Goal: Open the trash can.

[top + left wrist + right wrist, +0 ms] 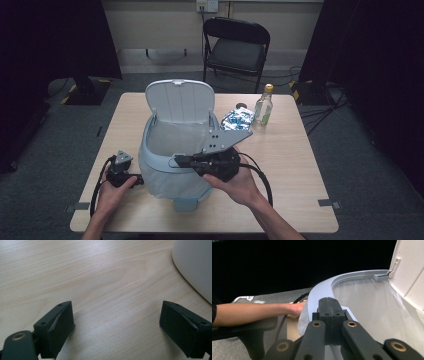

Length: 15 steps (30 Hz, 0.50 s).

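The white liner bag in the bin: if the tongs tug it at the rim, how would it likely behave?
The liner bag looks thin and translucent, so it would probably be floppy and stretch or tear. The right tongs are shut at the bin's rim. With its lid raised, the light-looking bin might tip or slide.

Behind my work, a glass bottle (263, 104) stands right of centre beside a crinkled blue packet (237, 119); a black folding chair (235, 47) sits at top centre
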Each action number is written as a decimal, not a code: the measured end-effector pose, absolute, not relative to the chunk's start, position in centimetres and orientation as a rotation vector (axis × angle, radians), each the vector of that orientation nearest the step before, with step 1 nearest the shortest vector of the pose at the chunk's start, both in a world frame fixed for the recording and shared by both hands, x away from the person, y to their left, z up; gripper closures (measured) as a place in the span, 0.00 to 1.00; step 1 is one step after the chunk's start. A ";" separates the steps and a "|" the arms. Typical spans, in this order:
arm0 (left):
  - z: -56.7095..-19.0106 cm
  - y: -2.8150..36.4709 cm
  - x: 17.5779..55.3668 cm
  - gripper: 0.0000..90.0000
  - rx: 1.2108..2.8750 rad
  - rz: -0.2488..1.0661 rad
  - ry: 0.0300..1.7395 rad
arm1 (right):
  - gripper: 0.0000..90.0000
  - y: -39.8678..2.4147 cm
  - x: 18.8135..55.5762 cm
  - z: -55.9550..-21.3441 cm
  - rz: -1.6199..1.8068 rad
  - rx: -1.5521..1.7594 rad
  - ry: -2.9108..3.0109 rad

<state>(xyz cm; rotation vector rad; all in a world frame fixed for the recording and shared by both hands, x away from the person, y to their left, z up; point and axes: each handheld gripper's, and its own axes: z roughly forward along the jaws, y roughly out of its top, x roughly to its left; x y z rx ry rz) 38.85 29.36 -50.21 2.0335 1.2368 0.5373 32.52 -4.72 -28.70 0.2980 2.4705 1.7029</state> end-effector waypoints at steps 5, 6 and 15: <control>-50.2 29.4 38.9 0.13 2.033 0.537 1.237 | 0.99 -5.0 32.8 -28.8 1.732 0.308 2.463; -50.2 29.4 38.8 0.13 2.032 0.536 1.238 | 0.97 -5.1 32.8 -28.9 1.739 0.313 2.461; -50.2 29.4 38.8 0.13 2.032 0.536 1.238 | 0.83 -6.9 33.5 -28.8 1.753 0.408 2.391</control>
